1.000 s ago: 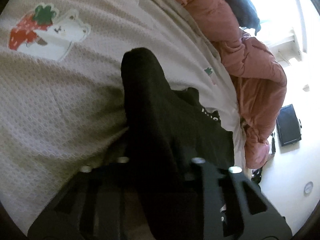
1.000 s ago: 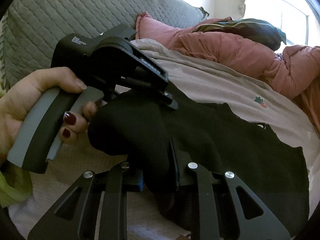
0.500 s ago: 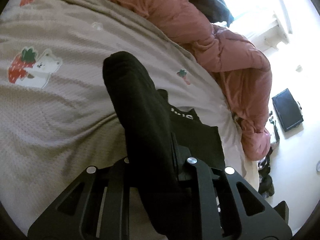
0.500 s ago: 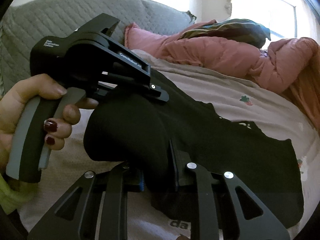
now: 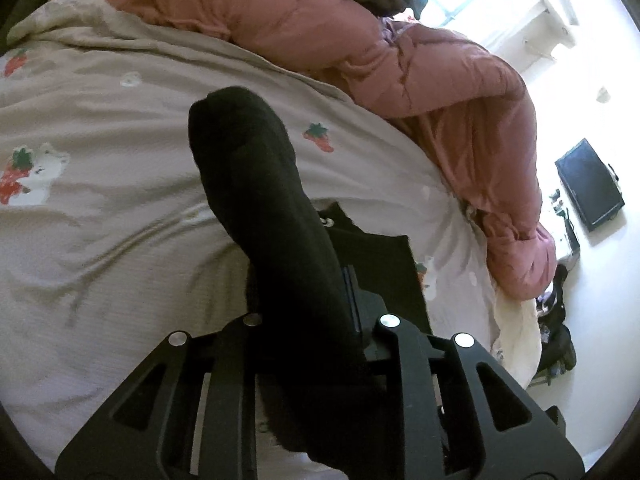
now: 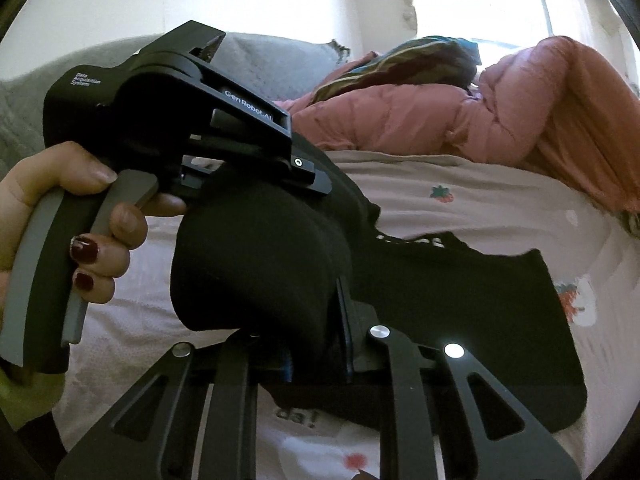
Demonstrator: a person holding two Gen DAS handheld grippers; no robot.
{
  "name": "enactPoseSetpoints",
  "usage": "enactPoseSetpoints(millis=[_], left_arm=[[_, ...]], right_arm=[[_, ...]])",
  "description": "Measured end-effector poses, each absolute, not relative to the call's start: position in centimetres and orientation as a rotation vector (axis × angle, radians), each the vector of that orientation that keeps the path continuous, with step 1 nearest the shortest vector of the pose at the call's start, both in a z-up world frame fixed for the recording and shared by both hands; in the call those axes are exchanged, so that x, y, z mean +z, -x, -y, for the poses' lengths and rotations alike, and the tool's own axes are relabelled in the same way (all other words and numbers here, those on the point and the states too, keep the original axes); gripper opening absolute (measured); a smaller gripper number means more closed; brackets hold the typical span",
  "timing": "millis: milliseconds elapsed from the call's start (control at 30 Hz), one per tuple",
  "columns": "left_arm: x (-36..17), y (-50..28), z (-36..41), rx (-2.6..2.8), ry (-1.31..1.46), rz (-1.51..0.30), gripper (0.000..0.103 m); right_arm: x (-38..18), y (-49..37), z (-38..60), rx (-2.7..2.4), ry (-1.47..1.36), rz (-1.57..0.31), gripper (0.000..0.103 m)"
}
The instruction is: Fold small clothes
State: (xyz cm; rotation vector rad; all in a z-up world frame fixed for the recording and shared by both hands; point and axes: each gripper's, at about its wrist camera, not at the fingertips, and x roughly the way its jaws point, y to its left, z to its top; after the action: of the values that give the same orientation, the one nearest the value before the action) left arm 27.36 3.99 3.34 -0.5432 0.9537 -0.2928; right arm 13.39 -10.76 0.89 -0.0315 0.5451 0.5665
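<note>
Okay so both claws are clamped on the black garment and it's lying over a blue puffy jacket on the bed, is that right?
Not quite: the puffy jacket is pink, not blue, and the right wrist view shows it plainly. The rest stands: the left claw and the right claw are both clamped on the black garment, on the bed.
</note>
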Motion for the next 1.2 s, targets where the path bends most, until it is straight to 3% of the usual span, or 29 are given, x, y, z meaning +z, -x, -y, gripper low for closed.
enactPoseSetpoints(millis=[633, 733, 767, 800, 833, 1000, 1200], left_arm=[[0.4, -30.7, 5.8, -0.301, 0.446, -1.081, 0.025], [-0.3, -30.9, 6.9, -0.335, 0.456, -1.076, 0.043], [-0.4, -30.8, 7.0, -0.358, 0.476, -1.070, 0.057], [-0.4, -30.7, 6.9, -0.381, 0.496, -1.060, 0.064], [-0.3, -30.4, 6.9, -0.394, 0.500, -1.052, 0.066], [0.1, -28.8, 5.9, -0.342, 0.418, -1.002, 0.064], [-1.1, -26.7, 3.6, -0.213, 0.296, -0.960, 0.064]], right_arm=[[-2.2, -15.4, 20.1, 0.469, -0.173, -0.668, 0.015], [-3.2, -16.1, 21.2, 0.465, -0.227, -0.713, 0.015], [-3.6, -16.4, 21.6, 0.460, -0.250, -0.728, 0.015], [-3.9, -16.6, 22.0, 0.453, -0.274, -0.742, 0.015], [-4.4, -16.9, 22.7, 0.445, -0.312, -0.762, 0.016], [-6.3, -17.7, 25.5, 0.464, -0.517, -0.835, 0.017], [-6.2, -17.2, 25.9, 0.471, -0.575, -0.838, 0.022]])
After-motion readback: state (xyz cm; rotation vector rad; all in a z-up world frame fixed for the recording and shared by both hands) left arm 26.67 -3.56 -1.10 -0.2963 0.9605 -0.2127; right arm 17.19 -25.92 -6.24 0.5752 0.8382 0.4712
